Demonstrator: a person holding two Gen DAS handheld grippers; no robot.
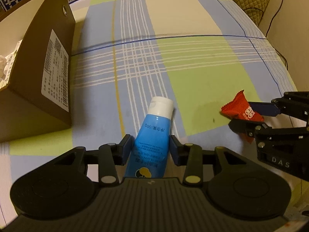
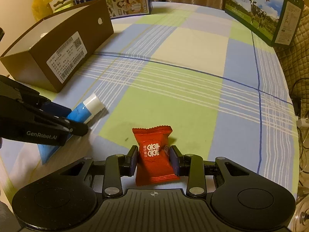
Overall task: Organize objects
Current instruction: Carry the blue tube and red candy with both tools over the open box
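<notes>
Plaid cloth (image 1: pixel 193 58) in green, blue and cream covers the surface we work over. From the left wrist camera we see a blue tube (image 1: pixel 150 143) with a white flip cap pointing away from us and printed text running down its body. Our left gripper (image 1: pixel 150 147) is clamped on the tube, one blue pad pressed to each side of its middle. On the far left stands a brown cardboard box (image 1: pixel 46 54) with a white barcode label, open at the top, with small white items inside that we cannot make out. At the right edge our right gripper (image 1: pixel 249 116) pinches a red candy packet (image 1: pixel 239 106).

Through the right wrist camera the red candy packet (image 2: pixel 154 154) has crimped, zigzag ends and white characters on its face. Our right gripper (image 2: pixel 154 159) grips it from both sides, with the packet upright just in front of the camera. To the left, our left gripper (image 2: pixel 67 119) carries the blue tube (image 2: pixel 87 110), near the brown cardboard box (image 2: pixel 63 58). Milk cartons (image 2: pixel 256 15) and printed boxes line the far edge.
</notes>
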